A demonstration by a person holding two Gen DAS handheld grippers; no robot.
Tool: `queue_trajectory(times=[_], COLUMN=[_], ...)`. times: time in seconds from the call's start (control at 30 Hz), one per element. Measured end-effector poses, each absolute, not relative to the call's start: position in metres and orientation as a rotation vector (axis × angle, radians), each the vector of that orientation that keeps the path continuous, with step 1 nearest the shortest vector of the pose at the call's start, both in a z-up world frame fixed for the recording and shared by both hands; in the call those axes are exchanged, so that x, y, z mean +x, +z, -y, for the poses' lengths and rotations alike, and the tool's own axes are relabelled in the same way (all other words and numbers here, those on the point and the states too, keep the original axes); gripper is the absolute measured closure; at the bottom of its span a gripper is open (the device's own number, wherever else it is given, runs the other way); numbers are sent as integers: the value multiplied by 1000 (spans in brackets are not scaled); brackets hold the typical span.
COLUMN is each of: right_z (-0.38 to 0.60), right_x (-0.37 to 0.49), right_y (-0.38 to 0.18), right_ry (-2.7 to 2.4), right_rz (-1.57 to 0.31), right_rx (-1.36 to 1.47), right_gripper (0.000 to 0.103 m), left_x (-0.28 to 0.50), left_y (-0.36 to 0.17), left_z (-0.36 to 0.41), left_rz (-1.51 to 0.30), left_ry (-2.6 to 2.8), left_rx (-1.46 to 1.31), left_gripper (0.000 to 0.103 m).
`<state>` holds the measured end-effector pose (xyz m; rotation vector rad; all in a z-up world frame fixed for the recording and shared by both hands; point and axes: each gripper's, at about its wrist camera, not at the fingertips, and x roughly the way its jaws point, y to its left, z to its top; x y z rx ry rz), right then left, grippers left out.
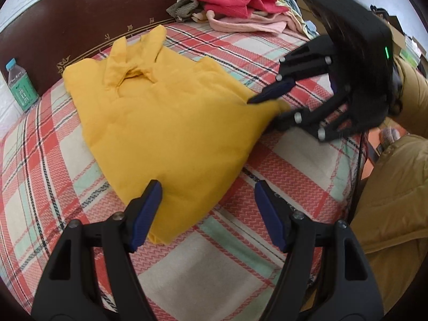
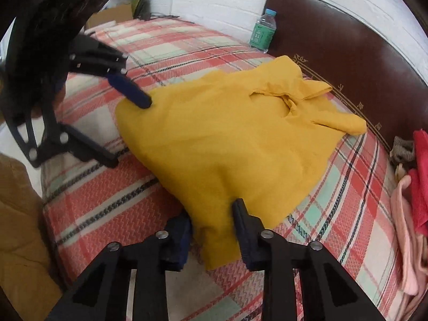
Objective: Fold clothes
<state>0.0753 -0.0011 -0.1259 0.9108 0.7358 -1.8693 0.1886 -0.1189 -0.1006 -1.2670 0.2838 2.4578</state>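
The yellow shirt (image 1: 165, 112) lies partly folded on the plaid bed (image 1: 240, 254); my right gripper (image 2: 211, 230) pinches its hem corner, my left gripper (image 1: 208, 214) stands released, and final folds remain.

The shirt (image 1: 165, 123) is a plain mustard yellow, lying on a bedspread (image 1: 281, 160) checked in coral red, cream and mint green with thin black lines. Behind it the headboard (image 1: 80, 21) is dark brown with a gold border. The clothes pile (image 1: 240, 5) at the far side is red on top (pale pink and light blue underneath). Both grippers are black with dark blue fingers (image 1: 145, 214).
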Motion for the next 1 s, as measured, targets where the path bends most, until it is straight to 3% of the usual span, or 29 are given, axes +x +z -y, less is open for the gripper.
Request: queue_trajectory(times=[0.2,0.3,0.4,0.53,0.67,0.77,0.83,0.9,0.93,1.0], right_z=[-7,-6,-5,-2,10,16,16,15,13,10], right_x=[48,51,66,88,102,99,92,81,75,68], right_y=[-105,-104,-108,-116,-133,-143,-140,-135,-130,-121], right_ry=[-1852,-1849,-1867,-1848,-1875,-1911,-1926,-1940,-1942,-1931], right_rz=[-508,-530,-621,-719,-892,-965,-938,-884,-832,-758], right_rx=[990,980,945,872,776,726,738,768,785,823], right_gripper=[80,79,59,41,40,42,63,77,83,86], left_x=[169,159,157,156,155,154,152,149,148,149], left_y=[-102,-104,-103,-103,-104,-107,-109,-108,-106,-99], left_z=[118,126,130,131,132,133,133,136,137,138], left_rz=[-458,-431,-403,-409,-395,-408,-408,-378,-359,-320], left_ry=[2521,2521,2515,2508,2504,2500,2497,2496,2496,2486], left_rx=[-1279,-1315,-1323,-1330,-1332,-1334,-1342,-1349,-1345,-1331], left_gripper=[32,53,64,65,64,59,58,59,64,74])
